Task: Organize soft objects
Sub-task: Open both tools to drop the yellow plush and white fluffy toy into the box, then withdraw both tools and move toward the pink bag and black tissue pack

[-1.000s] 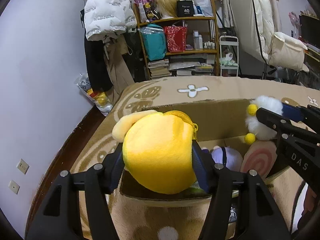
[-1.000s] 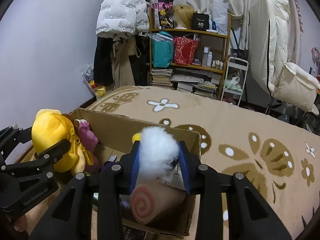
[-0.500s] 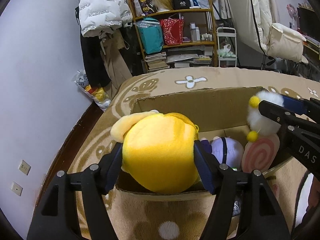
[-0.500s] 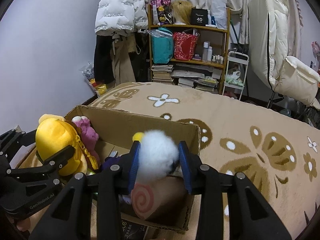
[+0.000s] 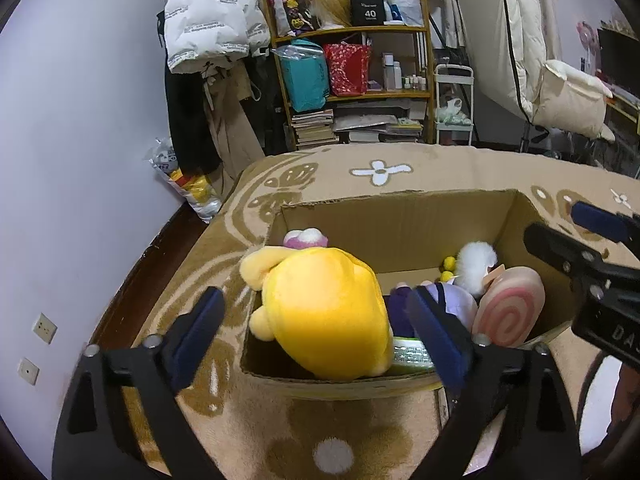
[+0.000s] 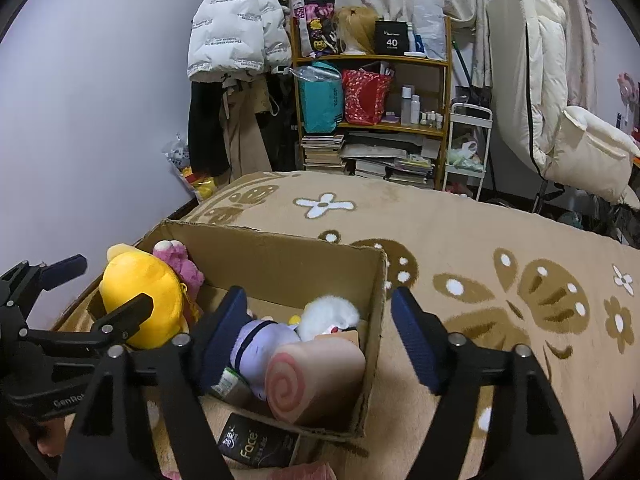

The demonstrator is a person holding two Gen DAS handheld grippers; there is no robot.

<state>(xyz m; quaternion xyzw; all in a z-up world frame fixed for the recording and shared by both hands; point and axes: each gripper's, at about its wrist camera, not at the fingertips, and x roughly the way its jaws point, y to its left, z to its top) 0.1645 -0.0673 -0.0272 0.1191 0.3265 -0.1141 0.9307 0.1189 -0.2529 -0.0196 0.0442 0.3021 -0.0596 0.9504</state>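
A cardboard box (image 5: pixel 400 216) (image 6: pixel 288 256) stands open on the patterned bed cover. A yellow plush (image 5: pixel 324 312) (image 6: pixel 140 300) lies in its left end, beside a pink plush (image 6: pixel 176 264). A white fluffy toy (image 5: pixel 476 264) (image 6: pixel 328 316) lies in the right end, next to a purple plush (image 6: pixel 260 340) and a pink swirl roll cushion (image 5: pixel 508 312) (image 6: pixel 316 376). My left gripper (image 5: pixel 316 328) is open, its fingers either side of the yellow plush. My right gripper (image 6: pixel 316 332) is open above the white toy.
A dark "face" packet (image 6: pixel 256 444) lies on the cover in front of the box. A cluttered wooden shelf (image 6: pixel 368 112), hanging coats (image 6: pixel 236 40) and a white cart (image 6: pixel 468 148) stand beyond the bed. A purple wall (image 5: pixel 80 160) is at the left.
Both grippers have opened. The yellow plush has dropped from my left gripper into the box, and the white fluffy toy has dropped from my right gripper into the box.
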